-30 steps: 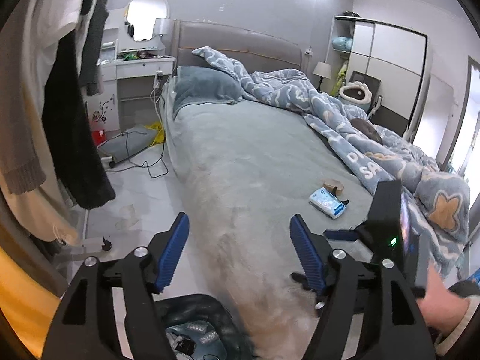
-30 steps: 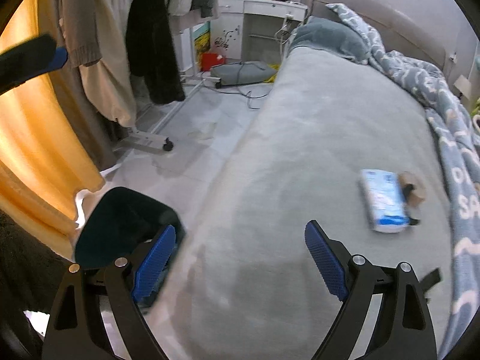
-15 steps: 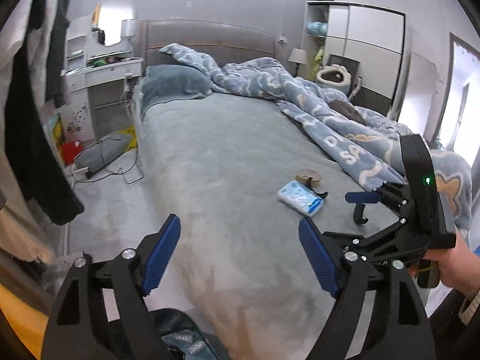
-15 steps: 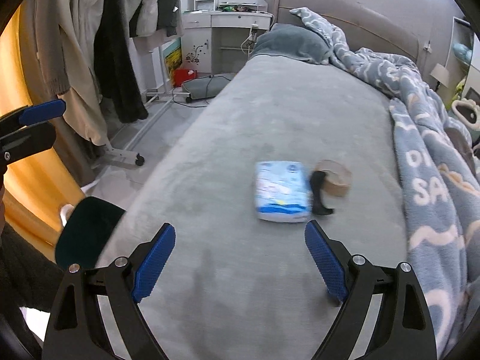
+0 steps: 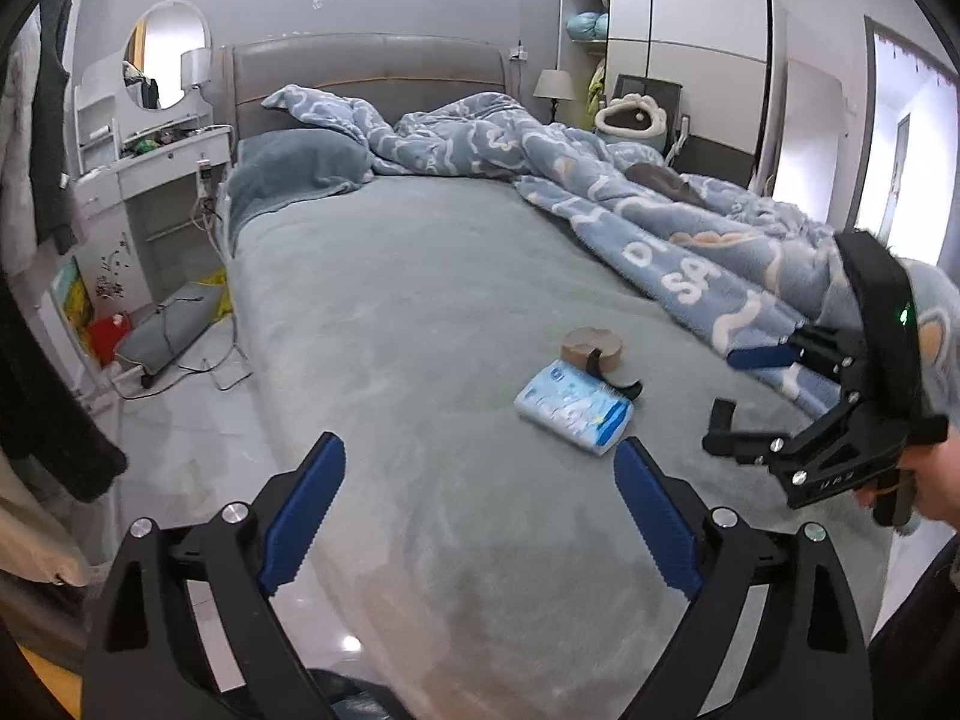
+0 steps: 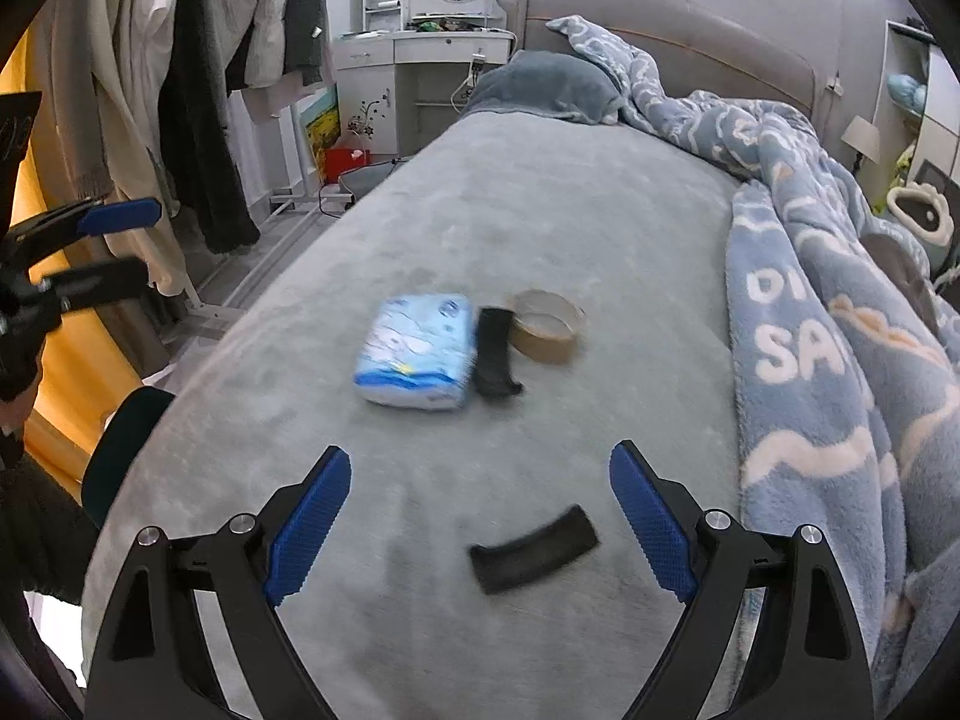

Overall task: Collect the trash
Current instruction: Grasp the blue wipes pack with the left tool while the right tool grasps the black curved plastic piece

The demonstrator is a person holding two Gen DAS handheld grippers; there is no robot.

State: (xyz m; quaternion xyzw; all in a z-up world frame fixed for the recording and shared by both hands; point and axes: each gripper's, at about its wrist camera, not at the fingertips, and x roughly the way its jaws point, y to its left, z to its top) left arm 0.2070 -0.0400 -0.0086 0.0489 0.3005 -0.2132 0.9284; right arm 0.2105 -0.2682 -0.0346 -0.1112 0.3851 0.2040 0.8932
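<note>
A blue tissue pack (image 6: 417,351) lies on the grey bed (image 6: 540,210), with a black comb-like piece (image 6: 493,354) and a brown tape roll (image 6: 546,324) just right of it. A second black flat piece (image 6: 534,547) lies closer, between my right gripper's fingers. My right gripper (image 6: 480,522) is open and empty above the bed. My left gripper (image 5: 480,516) is open and empty over the bed's near edge, short of the tissue pack (image 5: 573,408) and tape roll (image 5: 591,348). The right gripper (image 5: 744,384) shows at the right in the left wrist view.
A rumpled blue blanket (image 6: 840,312) covers the bed's right side. A dark trash bag (image 6: 120,450) sits on the floor at the bed's left. Clothes hang on a rack (image 6: 198,90). A white dresser (image 5: 150,180) and floor cables (image 5: 180,324) stand left of the bed.
Both grippers have swung from the floor and trash bag toward the bed. The tissue pack, tape roll and black pieces now lie closer and more central in the right wrist view.
</note>
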